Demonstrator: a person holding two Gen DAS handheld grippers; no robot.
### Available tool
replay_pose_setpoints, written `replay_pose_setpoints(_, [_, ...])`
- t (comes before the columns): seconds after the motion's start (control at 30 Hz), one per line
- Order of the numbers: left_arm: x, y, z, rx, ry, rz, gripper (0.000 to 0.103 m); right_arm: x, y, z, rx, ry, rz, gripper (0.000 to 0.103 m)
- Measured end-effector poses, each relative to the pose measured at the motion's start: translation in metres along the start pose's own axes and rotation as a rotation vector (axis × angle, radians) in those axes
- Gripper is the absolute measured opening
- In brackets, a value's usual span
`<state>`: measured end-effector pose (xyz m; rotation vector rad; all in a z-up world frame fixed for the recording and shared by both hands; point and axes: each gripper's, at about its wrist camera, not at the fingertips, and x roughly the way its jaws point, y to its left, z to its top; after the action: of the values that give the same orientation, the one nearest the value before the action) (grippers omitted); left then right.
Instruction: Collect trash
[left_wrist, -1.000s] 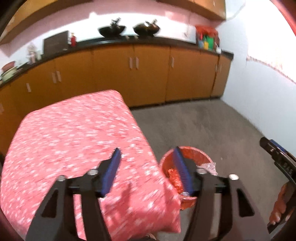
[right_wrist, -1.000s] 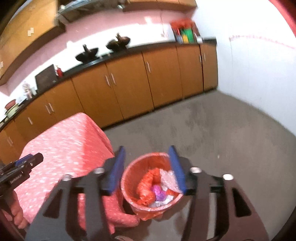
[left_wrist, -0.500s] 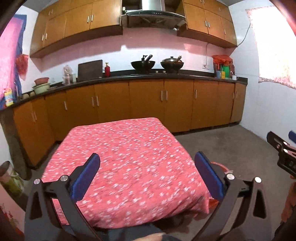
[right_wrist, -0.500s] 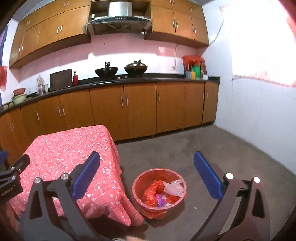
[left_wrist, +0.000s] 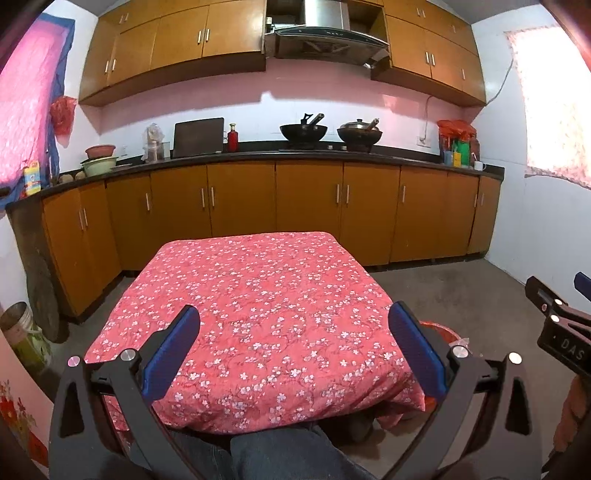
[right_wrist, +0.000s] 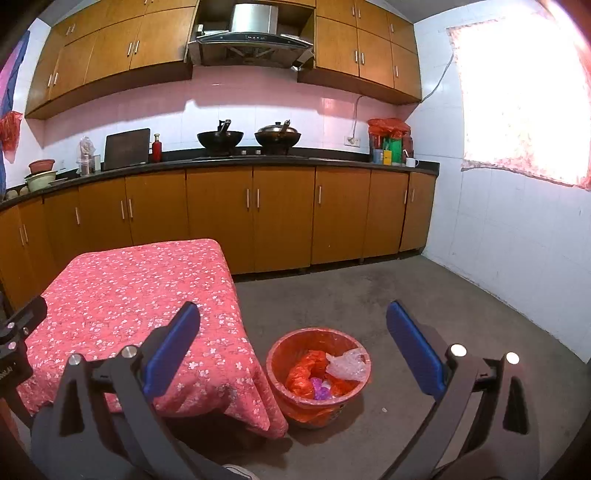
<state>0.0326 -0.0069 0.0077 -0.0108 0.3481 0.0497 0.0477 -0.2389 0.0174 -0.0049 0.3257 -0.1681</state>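
Note:
A red trash bin stands on the floor by the table's right corner. It holds an orange bag, clear plastic and a purple scrap. In the left wrist view only its rim shows behind the table. My left gripper is wide open and empty, held over the near edge of the table with the red floral cloth. My right gripper is wide open and empty, above and in front of the bin. No trash shows on the cloth.
Brown kitchen cabinets with a black counter line the far wall, with two woks on top. A white wall stands to the right. Grey floor lies between bin and cabinets. A bucket stands at far left.
Both grippers opened wide, rose and pulled back from the bin. The views tilted up from the bin and cloth to the whole kitchen.

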Motion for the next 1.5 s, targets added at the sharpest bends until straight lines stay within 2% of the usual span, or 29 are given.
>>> replay_pose_setpoints(0.27, [-0.0024,0.0050,-0.0052,-0.015,0.011,-0.005,0.101,-0.0087,0.0054,0.0006,-0.017,-0.016,-0.004,0.099])
replay_pose_setpoints(1.5, [-0.0084,0.0054,-0.0050,-0.022,0.005,-0.011,0.101,-0.0023,0.0062,-0.0034,0.000,-0.002,0.019,0.099])
